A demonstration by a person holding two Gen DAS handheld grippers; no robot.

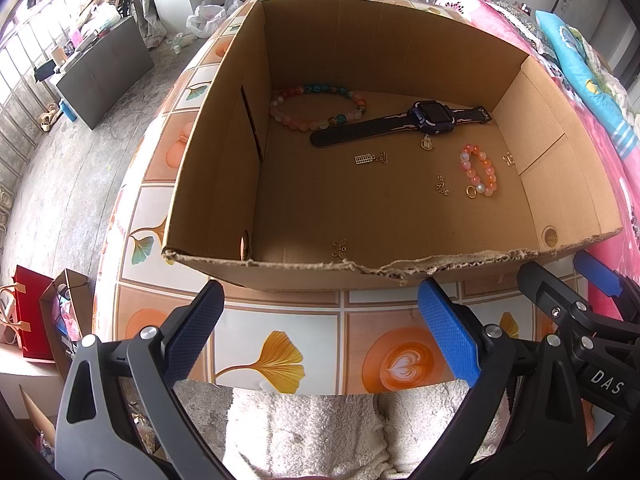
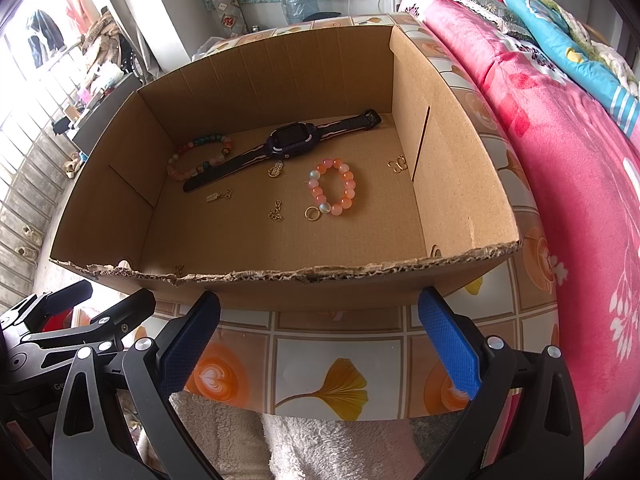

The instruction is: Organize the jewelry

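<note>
Both of my grippers sit low at the near edge of the table (image 2: 340, 376), short of the cardboard box (image 1: 280, 276). Left gripper (image 1: 320, 328): fingers spread wide, nothing between them. Right gripper (image 2: 320, 332): likewise spread, empty. In the left view the right gripper's black frame shows just to the right of mine, close beside it.

All jewelry lies on the box floor, beyond the torn near wall and well apart from both grippers:
- Multicolour bead bracelet (image 1: 318, 108), far left corner.
- Black watch (image 1: 400, 122), laid flat diagonally, strap end just beside that bracelet.
- Orange-pink bead bracelet (image 2: 332, 194), right of centre; gold ring (image 2: 312, 213) touching its near-left edge.
- Small gold charm (image 2: 276, 169) just in front of the watch face.
- Abacus-like gold charm (image 1: 370, 159), left of centre.
- Short gold chain piece (image 2: 275, 211), mid-floor.
- Gold butterfly piece (image 2: 397, 165) near the right wall.
- Another gold butterfly charm (image 1: 340, 248) closest to me, just behind the near wall, roughly ahead of the left gripper's gap.
</note>
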